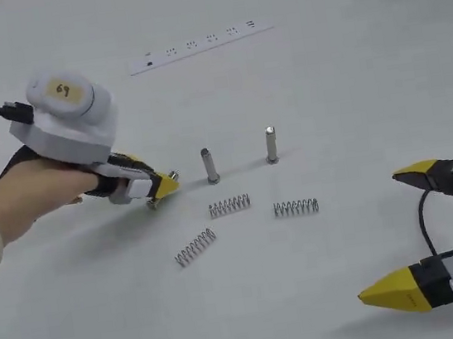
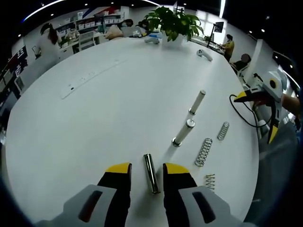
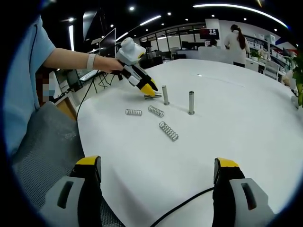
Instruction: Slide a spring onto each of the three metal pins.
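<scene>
Two metal pins (image 1: 209,165) stand upright, the third pin (image 2: 151,173) lies flat, and three springs (image 1: 230,206) lie loose nearby.

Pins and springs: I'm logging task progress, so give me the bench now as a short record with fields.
upright pins: two, no spring on either
third pin: lying flat between the jaws of the left gripper, gaps both sides
springs: three, loose on the table
left gripper: open
right gripper: open, empty, apart from the parts
</scene>
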{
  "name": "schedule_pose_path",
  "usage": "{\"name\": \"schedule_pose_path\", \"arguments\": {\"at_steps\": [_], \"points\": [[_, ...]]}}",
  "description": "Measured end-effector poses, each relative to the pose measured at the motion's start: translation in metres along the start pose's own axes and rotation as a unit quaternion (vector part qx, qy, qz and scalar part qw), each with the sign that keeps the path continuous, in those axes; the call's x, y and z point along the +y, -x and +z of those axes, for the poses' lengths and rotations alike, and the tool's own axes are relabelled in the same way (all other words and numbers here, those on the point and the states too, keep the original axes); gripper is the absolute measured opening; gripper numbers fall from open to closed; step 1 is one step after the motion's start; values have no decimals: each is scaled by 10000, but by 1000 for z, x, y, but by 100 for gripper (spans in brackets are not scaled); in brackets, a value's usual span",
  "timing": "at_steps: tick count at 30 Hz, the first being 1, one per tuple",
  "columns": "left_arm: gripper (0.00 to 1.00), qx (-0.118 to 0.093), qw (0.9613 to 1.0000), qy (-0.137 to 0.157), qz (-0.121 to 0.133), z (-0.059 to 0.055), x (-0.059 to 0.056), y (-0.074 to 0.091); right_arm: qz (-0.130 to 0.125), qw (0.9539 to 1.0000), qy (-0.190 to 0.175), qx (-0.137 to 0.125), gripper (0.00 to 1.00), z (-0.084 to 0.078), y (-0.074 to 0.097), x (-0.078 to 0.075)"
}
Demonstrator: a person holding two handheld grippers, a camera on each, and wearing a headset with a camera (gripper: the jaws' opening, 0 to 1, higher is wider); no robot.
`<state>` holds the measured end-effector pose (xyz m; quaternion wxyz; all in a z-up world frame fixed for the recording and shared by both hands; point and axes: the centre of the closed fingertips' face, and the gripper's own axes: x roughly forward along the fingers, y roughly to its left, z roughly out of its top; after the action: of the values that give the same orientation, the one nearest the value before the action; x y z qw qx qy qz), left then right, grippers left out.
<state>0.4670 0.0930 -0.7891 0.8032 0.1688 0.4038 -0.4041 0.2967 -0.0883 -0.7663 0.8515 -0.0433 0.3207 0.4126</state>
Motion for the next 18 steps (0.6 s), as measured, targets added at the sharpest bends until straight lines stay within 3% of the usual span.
{"name": "schedule_pose_path", "arguments": {"at_steps": [18], "points": [[6,194,9998,80,-20,-2,2,-10,16,10000,-20,26,97,-2,-2,0]]}}
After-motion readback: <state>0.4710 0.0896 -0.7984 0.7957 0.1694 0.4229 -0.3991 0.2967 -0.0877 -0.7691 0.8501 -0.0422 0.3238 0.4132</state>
